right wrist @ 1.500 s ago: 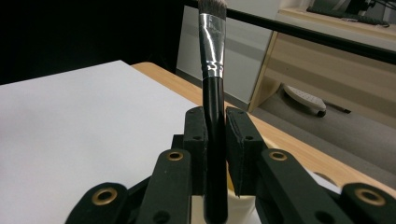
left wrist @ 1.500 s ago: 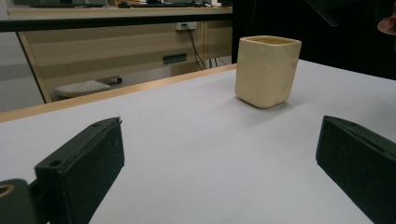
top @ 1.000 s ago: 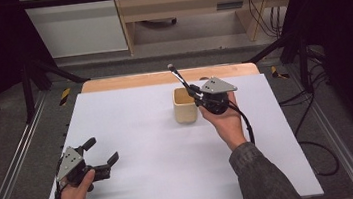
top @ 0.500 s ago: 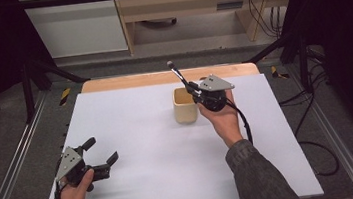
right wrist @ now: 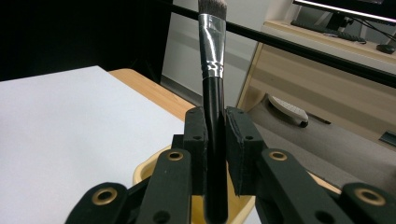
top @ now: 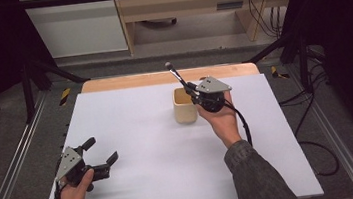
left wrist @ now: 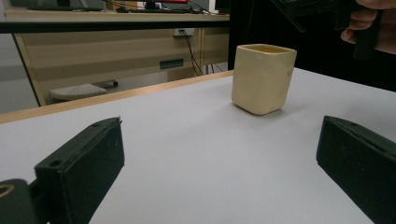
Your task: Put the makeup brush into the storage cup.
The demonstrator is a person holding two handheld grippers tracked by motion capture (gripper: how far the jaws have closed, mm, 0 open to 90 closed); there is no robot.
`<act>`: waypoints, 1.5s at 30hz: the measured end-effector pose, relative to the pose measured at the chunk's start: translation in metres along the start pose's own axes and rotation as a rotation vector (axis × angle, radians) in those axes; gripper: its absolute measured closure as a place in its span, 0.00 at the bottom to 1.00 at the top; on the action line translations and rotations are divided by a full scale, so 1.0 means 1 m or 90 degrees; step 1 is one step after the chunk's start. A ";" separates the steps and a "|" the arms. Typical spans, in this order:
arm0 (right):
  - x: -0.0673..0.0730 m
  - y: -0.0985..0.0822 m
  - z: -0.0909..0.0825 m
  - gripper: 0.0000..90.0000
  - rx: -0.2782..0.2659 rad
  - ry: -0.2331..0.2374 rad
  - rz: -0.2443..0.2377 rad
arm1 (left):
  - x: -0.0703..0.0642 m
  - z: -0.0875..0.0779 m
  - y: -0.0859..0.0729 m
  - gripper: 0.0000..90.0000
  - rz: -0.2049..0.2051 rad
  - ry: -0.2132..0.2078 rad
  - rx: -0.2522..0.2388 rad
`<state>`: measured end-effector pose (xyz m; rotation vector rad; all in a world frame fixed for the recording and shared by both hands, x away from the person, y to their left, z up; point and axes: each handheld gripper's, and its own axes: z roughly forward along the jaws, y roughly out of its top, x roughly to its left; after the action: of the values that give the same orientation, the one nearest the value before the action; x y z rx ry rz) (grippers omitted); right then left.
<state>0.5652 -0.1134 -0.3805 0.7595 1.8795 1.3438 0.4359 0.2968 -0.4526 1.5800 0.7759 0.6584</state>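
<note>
The white bench (top: 143,133) lies open between the two tools. The square cream ceramic cup (top: 185,105) is the one obstacle, just beside the right tool (top: 189,89).

Brush (right wrist: 214,116) bristles cut off at top edge.

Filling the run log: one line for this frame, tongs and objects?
left tongs: open, low over table | right tongs: shut on brush, bristles up | brush handle above cream cup

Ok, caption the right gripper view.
Right gripper shut on a brush above the cup.
</note>
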 end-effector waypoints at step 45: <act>0.001 -0.015 0.016 0.88 0.002 0.004 0.025 | 0.000 0.001 0.000 0.01 0.003 -0.002 0.004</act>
<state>0.5761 -0.1081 -0.3988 0.7985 1.8817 1.3695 0.4365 0.2961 -0.4530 1.5879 0.7731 0.6572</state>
